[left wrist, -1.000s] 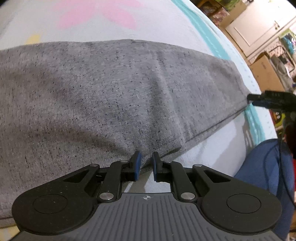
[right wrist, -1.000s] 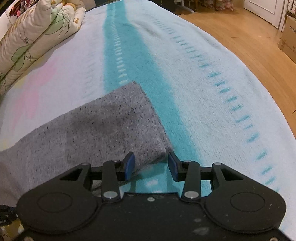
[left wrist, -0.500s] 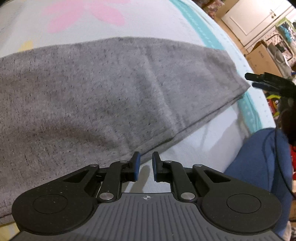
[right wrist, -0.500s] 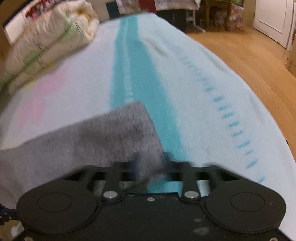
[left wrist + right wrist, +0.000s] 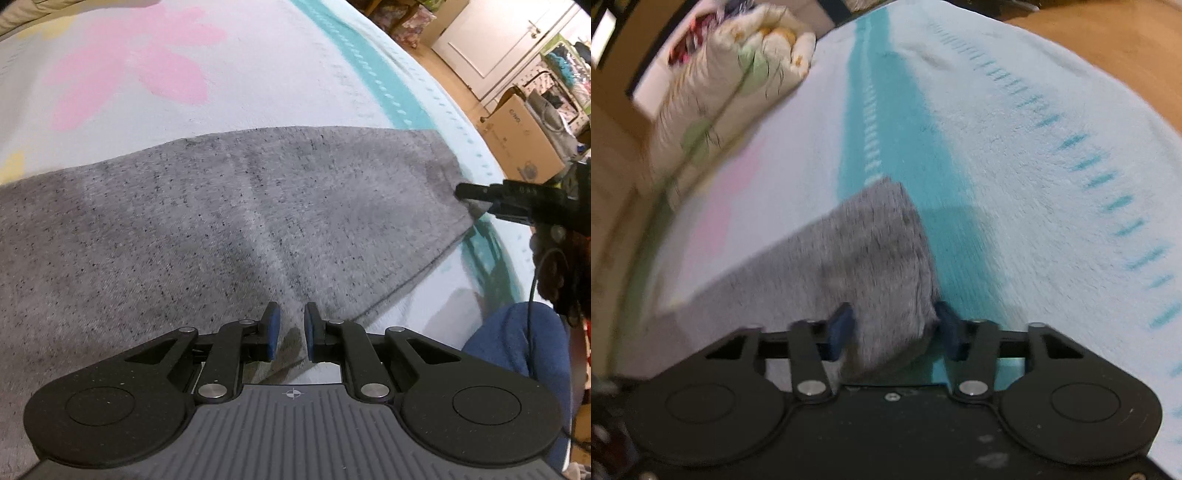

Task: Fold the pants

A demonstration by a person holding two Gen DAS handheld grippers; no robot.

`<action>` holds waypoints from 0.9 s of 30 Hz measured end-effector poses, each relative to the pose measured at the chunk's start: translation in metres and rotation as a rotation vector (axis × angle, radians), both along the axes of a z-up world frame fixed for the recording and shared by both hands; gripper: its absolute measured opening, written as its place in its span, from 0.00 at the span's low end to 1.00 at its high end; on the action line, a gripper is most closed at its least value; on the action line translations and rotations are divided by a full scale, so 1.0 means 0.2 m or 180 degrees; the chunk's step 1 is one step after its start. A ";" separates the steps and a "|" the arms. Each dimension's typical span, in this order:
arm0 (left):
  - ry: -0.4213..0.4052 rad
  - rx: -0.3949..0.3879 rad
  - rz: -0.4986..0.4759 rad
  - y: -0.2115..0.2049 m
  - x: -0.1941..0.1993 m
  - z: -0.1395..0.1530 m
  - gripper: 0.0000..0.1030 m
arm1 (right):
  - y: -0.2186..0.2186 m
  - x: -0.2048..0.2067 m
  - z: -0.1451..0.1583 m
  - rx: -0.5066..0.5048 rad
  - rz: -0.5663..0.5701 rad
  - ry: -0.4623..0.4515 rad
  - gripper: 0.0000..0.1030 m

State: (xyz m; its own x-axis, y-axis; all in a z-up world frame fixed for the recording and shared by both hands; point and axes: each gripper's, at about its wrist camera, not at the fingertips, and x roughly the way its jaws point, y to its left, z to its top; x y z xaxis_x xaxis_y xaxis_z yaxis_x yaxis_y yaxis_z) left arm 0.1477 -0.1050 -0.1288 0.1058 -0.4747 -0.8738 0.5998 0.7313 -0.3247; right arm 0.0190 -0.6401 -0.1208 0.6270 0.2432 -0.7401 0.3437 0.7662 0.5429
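Grey speckled pants [image 5: 221,221] lie flat across a pale blanket on a bed. My left gripper [image 5: 290,332] sits at the pants' near edge, its jaws a narrow gap apart with the fabric edge between them. My right gripper [image 5: 892,328] has its jaws open wide around the near corner of the pant-leg end [image 5: 882,251], which looks lifted slightly off the blanket. The right gripper also shows in the left wrist view [image 5: 517,203] at the far right end of the pants.
The blanket has a teal stripe [image 5: 897,122] and pink flower print [image 5: 129,74]. Folded floral bedding [image 5: 727,85] sits at the far left. A cardboard box [image 5: 524,147] and wooden floor lie beyond the bed edge. A blue-clothed knee [image 5: 517,339] is at right.
Both grippers moved in onto the pants. The right jaws, open beside the leg end, now straddle its corner. The left gripper advanced over the near edge. Both views tilted up.
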 end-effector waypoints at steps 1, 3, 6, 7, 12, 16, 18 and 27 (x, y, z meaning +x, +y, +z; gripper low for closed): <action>-0.0002 0.0005 0.0014 -0.01 0.00 0.00 0.14 | -0.02 0.01 -0.02 0.0103 -0.0047 -0.0028 0.27; -0.0010 0.0001 0.0058 -0.01 0.02 0.00 0.14 | -0.05 0.03 -0.06 0.0296 -0.0137 -0.0096 0.22; -0.0044 -0.0020 0.0175 -0.02 0.08 0.00 0.14 | -0.06 0.06 -0.07 0.0334 -0.0137 -0.0131 0.14; -0.0064 -0.0032 0.0223 -0.02 0.11 0.00 0.14 | -0.04 0.06 -0.05 0.0287 -0.0115 -0.0133 0.13; -0.0250 -0.0049 0.0519 -0.06 0.28 0.00 0.14 | 0.00 0.07 0.08 0.0140 -0.0112 -0.0195 0.12; -0.0264 0.0051 0.0585 -0.14 0.39 -0.07 0.14 | 0.06 0.09 0.25 0.0036 -0.0029 -0.0323 0.12; -0.0304 0.0104 0.0526 -0.17 0.39 -0.08 0.14 | 0.11 0.11 0.34 -0.0040 0.0030 -0.0382 0.12; -0.0230 -0.0009 0.0618 0.10 0.29 0.01 0.14 | 0.54 0.22 0.78 -0.0332 0.0474 -0.0700 0.12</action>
